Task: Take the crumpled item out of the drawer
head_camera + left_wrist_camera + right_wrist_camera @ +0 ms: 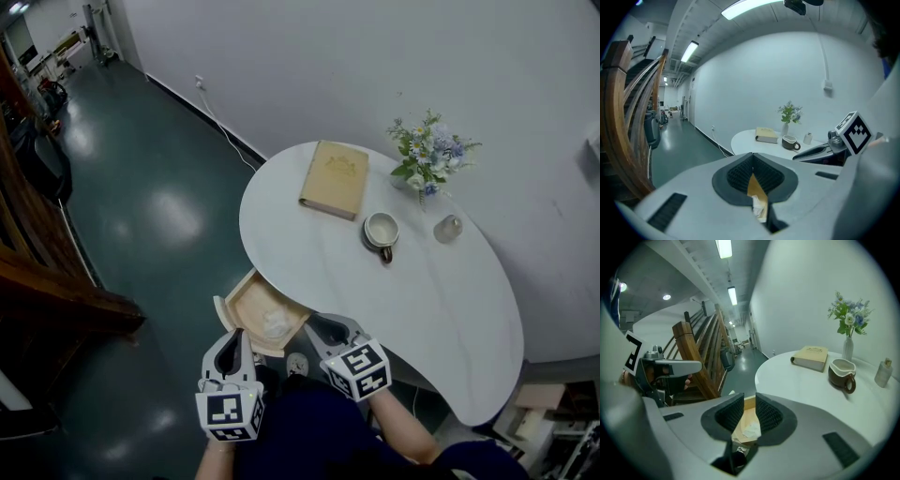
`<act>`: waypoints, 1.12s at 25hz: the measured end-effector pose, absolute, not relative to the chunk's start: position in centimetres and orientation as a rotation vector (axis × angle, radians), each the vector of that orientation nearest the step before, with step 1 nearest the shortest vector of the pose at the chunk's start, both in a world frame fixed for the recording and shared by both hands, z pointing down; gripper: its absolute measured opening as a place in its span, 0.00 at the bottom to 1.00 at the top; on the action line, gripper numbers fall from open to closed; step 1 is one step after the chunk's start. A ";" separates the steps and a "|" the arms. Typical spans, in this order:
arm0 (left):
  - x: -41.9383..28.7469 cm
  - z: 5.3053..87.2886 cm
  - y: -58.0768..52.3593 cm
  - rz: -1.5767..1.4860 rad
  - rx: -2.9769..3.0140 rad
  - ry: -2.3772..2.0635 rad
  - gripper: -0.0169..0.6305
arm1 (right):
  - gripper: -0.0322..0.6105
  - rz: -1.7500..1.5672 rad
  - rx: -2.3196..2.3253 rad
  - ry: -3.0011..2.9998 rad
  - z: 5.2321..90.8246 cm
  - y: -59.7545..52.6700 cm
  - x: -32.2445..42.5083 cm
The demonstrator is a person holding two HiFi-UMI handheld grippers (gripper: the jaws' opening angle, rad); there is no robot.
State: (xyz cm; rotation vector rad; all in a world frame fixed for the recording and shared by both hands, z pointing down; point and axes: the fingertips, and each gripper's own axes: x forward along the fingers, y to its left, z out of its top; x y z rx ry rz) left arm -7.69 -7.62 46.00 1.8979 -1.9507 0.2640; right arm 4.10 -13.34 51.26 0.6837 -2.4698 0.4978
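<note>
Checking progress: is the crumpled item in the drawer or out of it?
In. The white crumpled item lies on the floor of the open wooden drawer that juts out from under the white table.

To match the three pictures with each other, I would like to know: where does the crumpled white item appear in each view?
Head view: the crumpled white item lies in the open drawer, lower centre.
Left gripper view: it shows small, bottom centre.
Right gripper view: it shows in the lower centre.
Shared landmark: the tan book, beyond the item in every view.
</note>
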 end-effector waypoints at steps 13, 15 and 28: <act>-11.6 47.9 -7.3 0.265 1.799 -1.980 0.03 | 0.35 0.497 0.383 -2.317 58.3 -11.7 -1.6; -11.7 48.3 -7.3 0.270 1.785 -1.978 0.03 | 0.35 0.472 0.370 -2.301 59.5 -11.8 -2.5; -13.8 50.2 -6.7 0.289 1.675 -2.003 0.03 | 0.40 0.387 0.191 -2.131 66.9 -11.7 -5.3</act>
